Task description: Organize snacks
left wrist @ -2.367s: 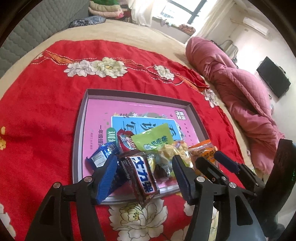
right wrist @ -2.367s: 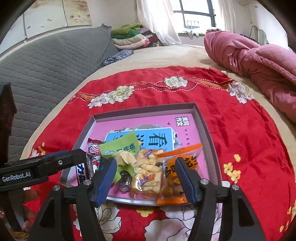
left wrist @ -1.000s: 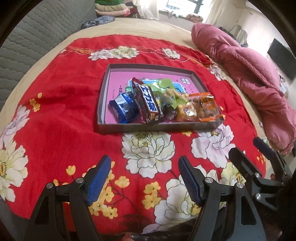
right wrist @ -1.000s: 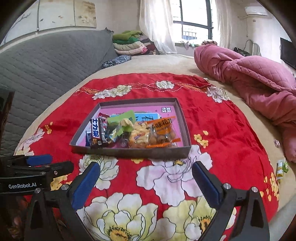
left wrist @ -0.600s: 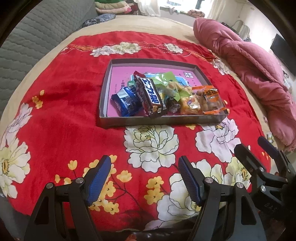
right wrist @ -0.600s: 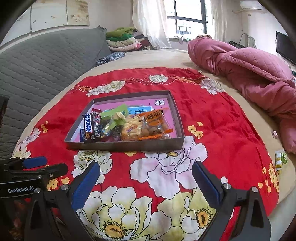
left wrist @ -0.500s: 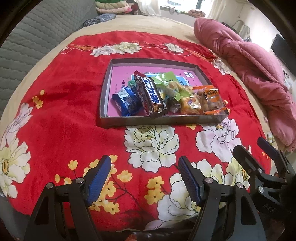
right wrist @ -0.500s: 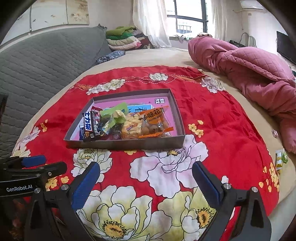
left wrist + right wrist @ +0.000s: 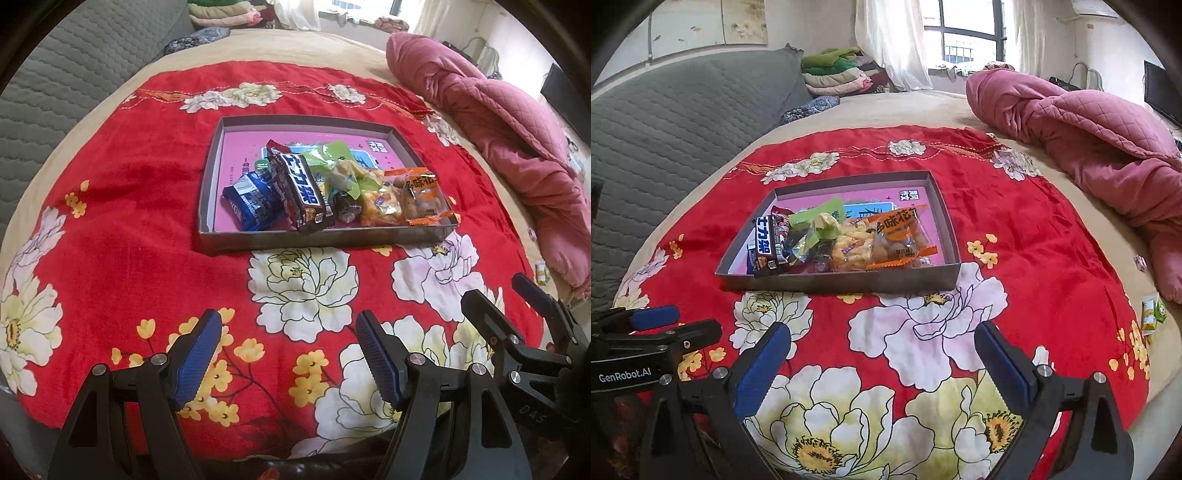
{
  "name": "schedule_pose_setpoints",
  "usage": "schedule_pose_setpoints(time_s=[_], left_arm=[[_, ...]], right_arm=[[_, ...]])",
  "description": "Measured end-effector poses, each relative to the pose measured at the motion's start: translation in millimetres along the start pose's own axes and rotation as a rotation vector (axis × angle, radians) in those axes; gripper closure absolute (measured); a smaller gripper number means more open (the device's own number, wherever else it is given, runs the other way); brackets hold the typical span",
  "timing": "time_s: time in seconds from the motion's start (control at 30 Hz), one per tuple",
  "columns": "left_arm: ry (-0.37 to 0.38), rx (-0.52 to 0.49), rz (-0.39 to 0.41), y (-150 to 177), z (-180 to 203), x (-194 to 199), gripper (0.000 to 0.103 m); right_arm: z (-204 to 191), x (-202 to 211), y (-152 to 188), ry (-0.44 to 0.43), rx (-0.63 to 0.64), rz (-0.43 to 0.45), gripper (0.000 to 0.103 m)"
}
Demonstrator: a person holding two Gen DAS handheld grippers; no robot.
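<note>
Snacks [image 9: 325, 192] fill the tray [image 9: 317, 240], well beyond both spread, empty grippers [image 9: 288, 354] [image 9: 882, 363]

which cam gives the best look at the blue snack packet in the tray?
Left wrist view. The blue snack packet lies in full sight at the left of the row in the tray, beside the dark chocolate bar. In the right wrist view that bar hides nearly all of it.
</note>
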State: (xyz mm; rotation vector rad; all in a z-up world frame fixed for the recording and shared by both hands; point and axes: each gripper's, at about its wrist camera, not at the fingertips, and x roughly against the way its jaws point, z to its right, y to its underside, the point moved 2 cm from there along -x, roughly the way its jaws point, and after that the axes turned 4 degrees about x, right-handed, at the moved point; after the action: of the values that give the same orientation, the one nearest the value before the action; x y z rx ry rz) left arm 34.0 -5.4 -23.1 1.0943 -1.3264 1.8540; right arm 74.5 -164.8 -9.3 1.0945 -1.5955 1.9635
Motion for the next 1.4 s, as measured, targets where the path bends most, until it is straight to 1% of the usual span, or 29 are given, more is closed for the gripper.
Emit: schedule_pose_setpoints(time_s=[0.5,1.4], left_arm=[[-0.002,0.008,-0.012,0.4,-3.4,-1.3,0.027],[-0.02,0.006,-0.004,-0.2,-4.4,2.5,0.027]], right_arm=[[-2.8,-0.5,0.2,0.003,0.01,-0.007,0.003],[-1.2,-0.7,1.0,0.015,0.003,-0.011,0.003]])
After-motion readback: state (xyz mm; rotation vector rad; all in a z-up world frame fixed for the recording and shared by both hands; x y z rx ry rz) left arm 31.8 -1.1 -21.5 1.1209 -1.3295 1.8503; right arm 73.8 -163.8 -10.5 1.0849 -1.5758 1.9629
